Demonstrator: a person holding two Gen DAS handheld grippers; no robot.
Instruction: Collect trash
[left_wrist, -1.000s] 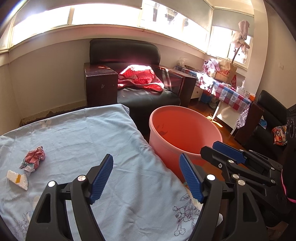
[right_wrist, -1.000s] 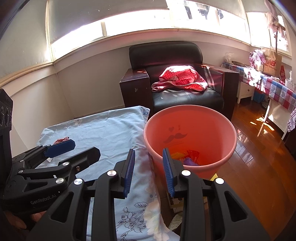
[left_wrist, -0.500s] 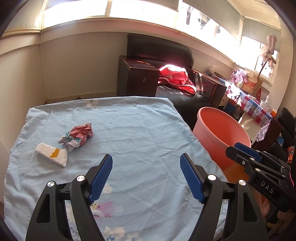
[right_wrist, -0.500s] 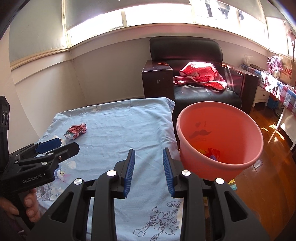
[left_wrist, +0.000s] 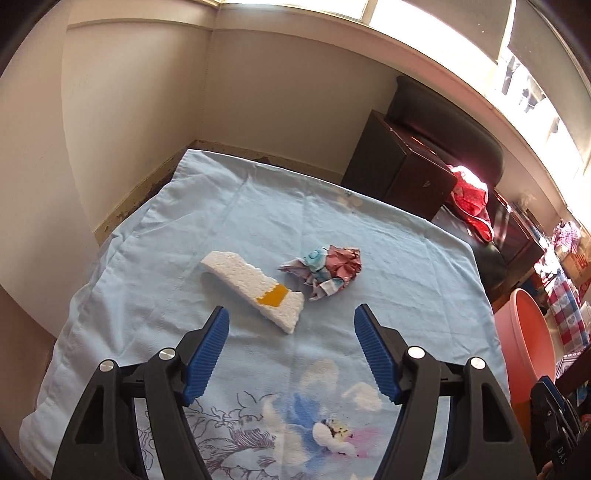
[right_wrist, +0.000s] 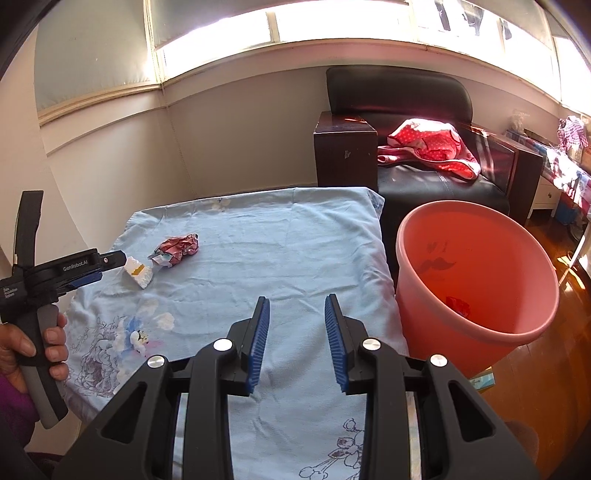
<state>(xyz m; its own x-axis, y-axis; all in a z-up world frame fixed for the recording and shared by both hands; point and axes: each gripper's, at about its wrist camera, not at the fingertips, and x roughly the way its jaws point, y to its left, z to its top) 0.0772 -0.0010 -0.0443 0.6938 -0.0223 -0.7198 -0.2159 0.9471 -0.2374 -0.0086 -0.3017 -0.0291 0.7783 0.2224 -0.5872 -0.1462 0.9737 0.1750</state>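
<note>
A white foam piece with an orange patch lies on the blue-clothed table, with a crumpled red and blue wrapper just right of it. My left gripper is open and empty, just short of the foam. The right wrist view shows the left gripper beside the foam and the wrapper. My right gripper is open and empty above the table's near right part. An orange bucket with trash inside stands on the floor to the right.
A black armchair with a red cloth stands behind the table. The bucket touches the table's right edge. A wall runs along the far and left sides. A cluttered checked table is far right.
My left gripper has swung left from over the bucket to the foam and wrapper. My right gripper has turned left toward the table and opened a little wider.
</note>
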